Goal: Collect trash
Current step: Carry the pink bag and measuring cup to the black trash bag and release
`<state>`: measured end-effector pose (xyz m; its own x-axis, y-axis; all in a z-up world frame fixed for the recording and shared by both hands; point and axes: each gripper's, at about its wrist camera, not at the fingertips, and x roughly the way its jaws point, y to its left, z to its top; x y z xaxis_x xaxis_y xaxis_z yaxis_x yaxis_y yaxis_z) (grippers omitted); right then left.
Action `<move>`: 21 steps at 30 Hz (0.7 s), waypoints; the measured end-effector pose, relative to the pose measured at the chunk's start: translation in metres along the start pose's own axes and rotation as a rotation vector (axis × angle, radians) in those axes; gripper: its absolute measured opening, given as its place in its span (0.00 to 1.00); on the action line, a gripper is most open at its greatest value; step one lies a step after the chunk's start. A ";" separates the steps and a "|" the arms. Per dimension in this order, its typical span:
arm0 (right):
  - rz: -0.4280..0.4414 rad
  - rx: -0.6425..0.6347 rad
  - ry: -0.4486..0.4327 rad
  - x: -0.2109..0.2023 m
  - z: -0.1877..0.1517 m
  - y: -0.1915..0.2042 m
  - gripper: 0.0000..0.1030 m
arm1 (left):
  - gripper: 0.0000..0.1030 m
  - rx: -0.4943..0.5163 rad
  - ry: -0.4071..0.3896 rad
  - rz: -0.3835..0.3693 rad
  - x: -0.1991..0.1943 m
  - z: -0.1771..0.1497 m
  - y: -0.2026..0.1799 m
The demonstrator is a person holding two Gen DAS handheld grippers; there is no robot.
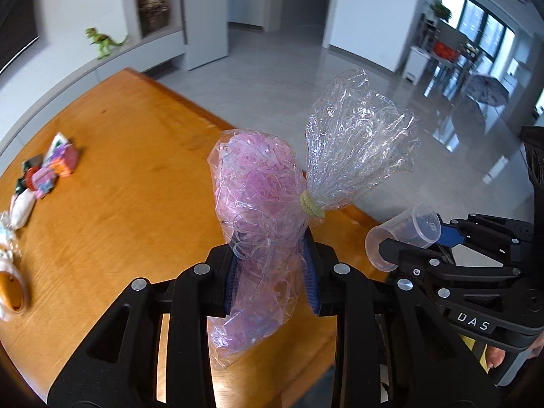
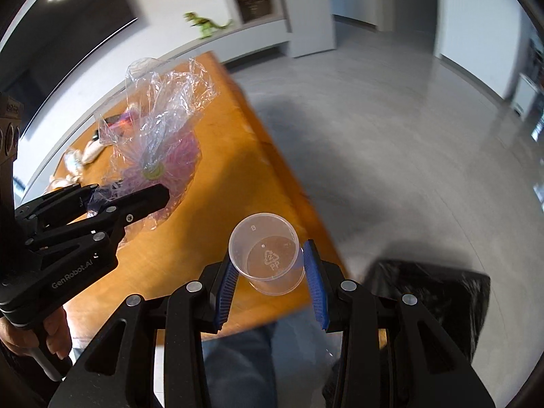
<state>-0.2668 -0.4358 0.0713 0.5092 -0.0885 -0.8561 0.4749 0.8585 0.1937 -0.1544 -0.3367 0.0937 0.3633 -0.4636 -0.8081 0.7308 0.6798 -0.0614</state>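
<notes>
— Grippers first. What did each one have?

— Left gripper (image 1: 273, 272) was clamped on a clear cellophane bag (image 1: 258, 210) stuffed with pink paper shred, blue pads (image 1: 310, 272) pressing into its lower half, jaws only partly apart. Bag's neck was cinched by a yellow-green band (image 1: 311, 205), with the loose crinkled top fanned out above it. Bag held up off the wooden table (image 1: 129, 170), near the table's floor-side edge.

— And the right?

— Right gripper (image 2: 272, 272) held a small clear plastic cup (image 2: 268, 255) between its blue pads (image 2: 314, 282), jaws narrowed onto the cup's sides. Cup was tipped, its base with the recycling mark facing the camera. It hung over the table's edge, just above the boundary with the grey floor (image 2: 408, 136).

— Anything left on the table?

— Cluster of small colourful wrappers (image 1: 56, 166) at the far left, plus some white and orange scraps (image 1: 10, 272) nearer the left rim. Well apart from both grippers.

— Where could the trash go?

— Black bin bag (image 2: 438, 302) sat on the floor to the right of the table, below the right gripper's outer finger. Its edges were blurred.

— Anything else?

— Green toy dinosaur (image 1: 103, 42) on the white ledge along the wall. A hand (image 2: 51, 336) gripped the left tool's handle; denim-clad legs (image 2: 238, 367) showed below the table edge
</notes>
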 end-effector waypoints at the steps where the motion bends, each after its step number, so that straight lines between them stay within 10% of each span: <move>1: -0.008 0.020 -0.002 -0.003 -0.005 -0.009 0.39 | 0.30 0.018 0.004 -0.012 0.003 0.000 -0.012; 21: -0.195 0.433 0.045 -0.045 -0.143 -0.188 0.39 | 0.30 0.338 0.168 -0.196 0.082 -0.017 -0.197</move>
<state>-0.4814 -0.5208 0.0052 0.3535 -0.1968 -0.9145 0.8188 0.5377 0.2008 -0.2778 -0.4992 0.0294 0.1202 -0.4472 -0.8863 0.9351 0.3509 -0.0503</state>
